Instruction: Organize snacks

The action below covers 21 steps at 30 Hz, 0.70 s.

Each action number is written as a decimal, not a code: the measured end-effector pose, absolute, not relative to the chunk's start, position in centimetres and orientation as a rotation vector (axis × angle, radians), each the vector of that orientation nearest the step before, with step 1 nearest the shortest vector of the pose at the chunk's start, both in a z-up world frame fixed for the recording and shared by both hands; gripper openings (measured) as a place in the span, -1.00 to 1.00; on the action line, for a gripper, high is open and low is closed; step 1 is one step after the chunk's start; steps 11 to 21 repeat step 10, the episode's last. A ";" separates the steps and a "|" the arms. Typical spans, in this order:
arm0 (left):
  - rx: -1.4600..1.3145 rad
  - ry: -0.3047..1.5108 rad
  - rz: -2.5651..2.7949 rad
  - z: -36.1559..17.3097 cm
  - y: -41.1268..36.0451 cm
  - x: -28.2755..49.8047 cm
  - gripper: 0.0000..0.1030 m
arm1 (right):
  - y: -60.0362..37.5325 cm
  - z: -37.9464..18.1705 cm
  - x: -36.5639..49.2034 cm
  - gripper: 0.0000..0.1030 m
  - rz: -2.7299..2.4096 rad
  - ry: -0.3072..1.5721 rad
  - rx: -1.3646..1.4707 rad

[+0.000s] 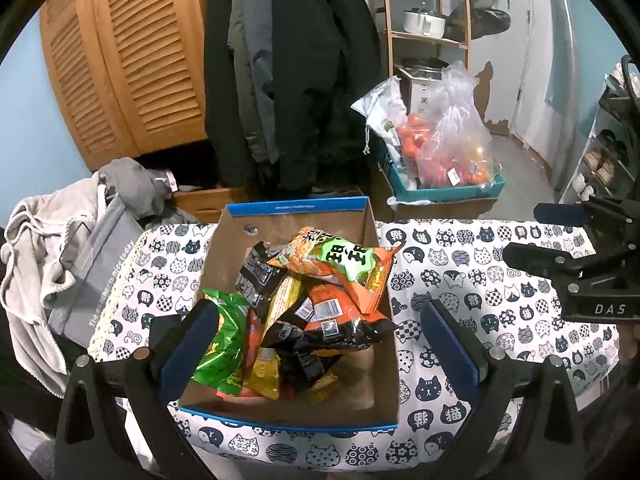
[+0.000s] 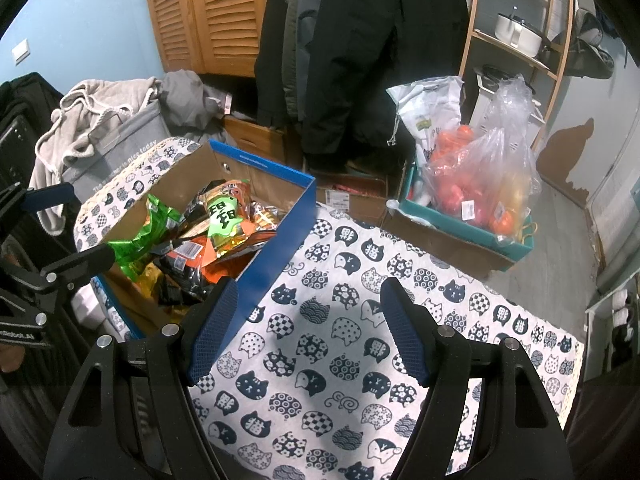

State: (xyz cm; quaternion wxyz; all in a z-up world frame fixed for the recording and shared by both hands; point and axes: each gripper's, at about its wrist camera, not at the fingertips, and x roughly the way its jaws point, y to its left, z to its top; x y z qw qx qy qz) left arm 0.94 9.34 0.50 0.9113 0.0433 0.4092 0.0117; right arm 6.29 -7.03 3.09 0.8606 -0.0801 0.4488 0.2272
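A blue-edged cardboard box (image 1: 372, 396) sits on a table with a cat-print cloth (image 1: 480, 280). It holds several snack packets: an orange-and-green one (image 1: 340, 264) on top, a green one (image 1: 222, 344) at the left, black and yellow ones beneath. My left gripper (image 1: 316, 344) is open and empty, its fingers straddling the box's near end above the snacks. My right gripper (image 2: 308, 328) is open and empty over bare cloth, just right of the box (image 2: 280, 248). The right gripper also shows at the right edge of the left wrist view (image 1: 536, 232).
A grey fabric bin with clothes (image 1: 80, 264) stands left of the table. Dark coats (image 1: 296, 80) hang behind. A teal crate with plastic bags of fruit (image 2: 476, 200) sits on cardboard boxes on the floor, far right. A wooden shelf (image 2: 516, 40) stands behind it.
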 end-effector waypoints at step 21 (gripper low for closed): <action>0.089 0.843 0.023 0.4 9.2 0.8 0.98 | -7.1 3.1 6.3 0.41 0.477 0.942 -0.169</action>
